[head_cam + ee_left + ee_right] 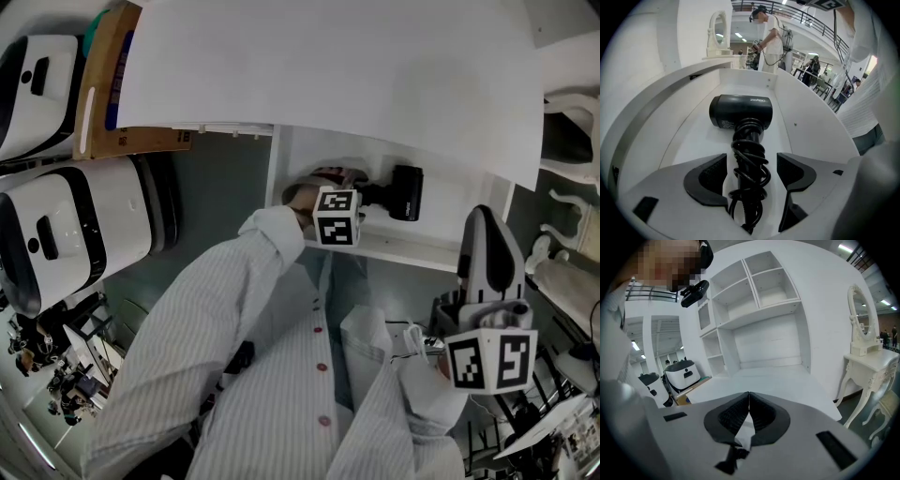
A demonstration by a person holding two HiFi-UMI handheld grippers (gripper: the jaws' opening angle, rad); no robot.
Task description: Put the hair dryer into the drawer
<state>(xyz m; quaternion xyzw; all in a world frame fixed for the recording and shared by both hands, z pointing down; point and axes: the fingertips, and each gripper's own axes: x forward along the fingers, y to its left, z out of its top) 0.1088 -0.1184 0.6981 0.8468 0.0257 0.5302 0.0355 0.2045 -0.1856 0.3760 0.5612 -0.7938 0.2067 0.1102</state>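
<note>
Hair dryer (740, 112): lay flat on the floor of the open drawer (689, 136), body at the far end, cord-wound handle pointing back at the left gripper (751, 169).
Left gripper: jaws spread wide, angled steeply down into the drawer. I took this for a release, since the floor bore the dryer.
Handle and pads (710, 176): the handle ran between them with a gap on each side. Low down the view was poor, so there was probably no contact.
Right gripper (748, 416): jaws pressed together on nothing, held aside, seemingly idle.

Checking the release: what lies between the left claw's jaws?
The hair dryer handle, cord-wrapped, lying untouched in the drawer; the left gripper view shows it.
</note>
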